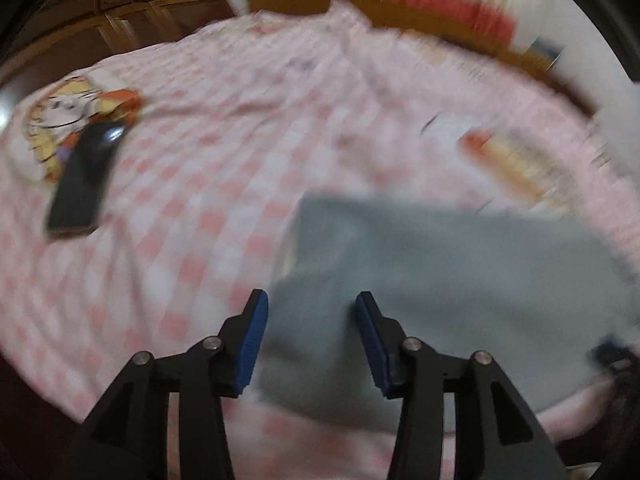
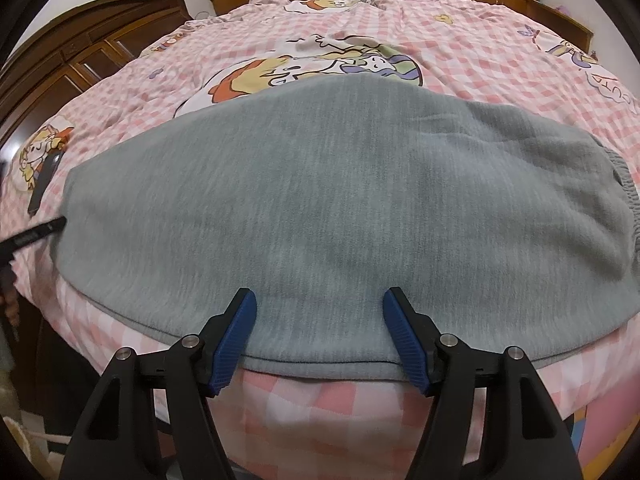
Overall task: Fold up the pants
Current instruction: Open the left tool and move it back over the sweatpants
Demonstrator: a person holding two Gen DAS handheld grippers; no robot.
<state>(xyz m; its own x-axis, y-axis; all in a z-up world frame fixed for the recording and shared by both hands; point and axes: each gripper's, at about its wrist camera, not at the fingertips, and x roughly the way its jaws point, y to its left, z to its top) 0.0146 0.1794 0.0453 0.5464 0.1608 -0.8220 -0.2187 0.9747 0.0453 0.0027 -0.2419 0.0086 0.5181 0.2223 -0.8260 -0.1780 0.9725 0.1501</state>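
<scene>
Pink checked bedspread (image 2: 460, 64) bears grey pants (image 2: 320, 200); both hand-held grippers (left (image 1: 312, 320), right (image 2: 320, 320)) tilt downward, jaws apart

Two matching hand-held grippers
Each gripper, left (image 1: 312, 336) and right (image 2: 319, 336), has black angular arms, silver round screws and ribbed blue pads (image 2: 234, 340).

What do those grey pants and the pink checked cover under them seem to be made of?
The grey pants look like a soft knitted jersey or fleece, matte and heathered, with faint vertical ribbing and a gathered elastic waistband at the right end. The pink-and-white checked bed cover looks like thin woven cotton or a blend, matte, with printed cartoon figures and fine creases. Neither fibre can be told for sure.
</scene>
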